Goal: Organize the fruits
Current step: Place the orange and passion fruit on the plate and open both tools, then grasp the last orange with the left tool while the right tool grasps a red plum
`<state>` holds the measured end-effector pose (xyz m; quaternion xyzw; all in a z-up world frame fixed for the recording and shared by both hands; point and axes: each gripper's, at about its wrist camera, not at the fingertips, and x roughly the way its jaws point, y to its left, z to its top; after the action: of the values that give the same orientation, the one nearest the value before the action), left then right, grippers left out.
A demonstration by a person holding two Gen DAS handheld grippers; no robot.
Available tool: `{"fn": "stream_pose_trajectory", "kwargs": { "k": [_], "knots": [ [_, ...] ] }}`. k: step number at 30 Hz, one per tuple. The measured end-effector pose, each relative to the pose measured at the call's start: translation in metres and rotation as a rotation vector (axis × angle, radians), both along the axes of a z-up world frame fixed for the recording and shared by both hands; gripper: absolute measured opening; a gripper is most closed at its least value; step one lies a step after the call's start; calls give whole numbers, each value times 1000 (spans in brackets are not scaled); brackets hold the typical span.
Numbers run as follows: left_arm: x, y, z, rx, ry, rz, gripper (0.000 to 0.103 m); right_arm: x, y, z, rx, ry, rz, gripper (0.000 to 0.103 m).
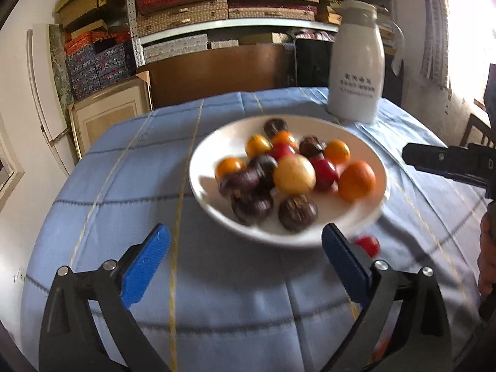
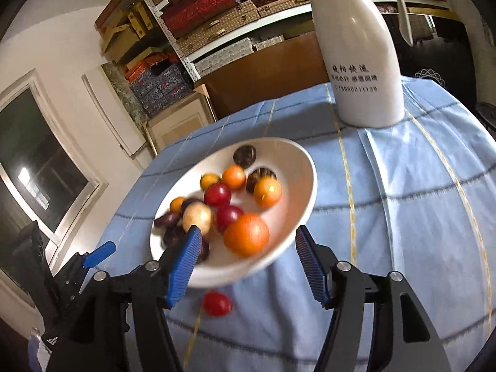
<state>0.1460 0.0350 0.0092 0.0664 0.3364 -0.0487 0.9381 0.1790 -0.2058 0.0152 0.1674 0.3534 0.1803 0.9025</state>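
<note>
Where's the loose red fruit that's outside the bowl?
The red fruit lies on the blue tablecloth, just off the white bowl's near rim.

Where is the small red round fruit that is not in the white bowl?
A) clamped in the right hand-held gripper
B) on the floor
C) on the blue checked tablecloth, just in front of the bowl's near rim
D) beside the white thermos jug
C: the small red round fruit lies on the blue checked tablecloth below the near rim of the white bowl, free of both grippers.
</note>
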Motion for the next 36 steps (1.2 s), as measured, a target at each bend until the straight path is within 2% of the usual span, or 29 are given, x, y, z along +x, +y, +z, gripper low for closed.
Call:
{"fn": "stream_pose_trajectory", "kwargs": {
  "k": [3,6,13,16,22,29,36],
  "knots": [
    [-25,-12,-1,19,-13,-52,97,-15,-3,-8,-2,18,6,65],
    [-49,-26,-3,40,-31,-99,98,-24,-10,-14,5,40,-13,73],
    [-93,-55,-17,55,6,-221,98,-32,-24,-19,43,58,-42,74],
    [-100,-64,-19,24,27,-290,98,-33,-23,-20,34,59,-36,74],
    [-105,-83,-25,47,58,-367,98,-33,-20,-21,17,67,-30,74],
    [-103,-85,-29,10,101,-408,96,-34,-18,-21,7,71,-26,74],
    [-86,-79,-39,-56,201,-395,73,-33,-15,-22,-3,75,-19,74]
  ]
}}
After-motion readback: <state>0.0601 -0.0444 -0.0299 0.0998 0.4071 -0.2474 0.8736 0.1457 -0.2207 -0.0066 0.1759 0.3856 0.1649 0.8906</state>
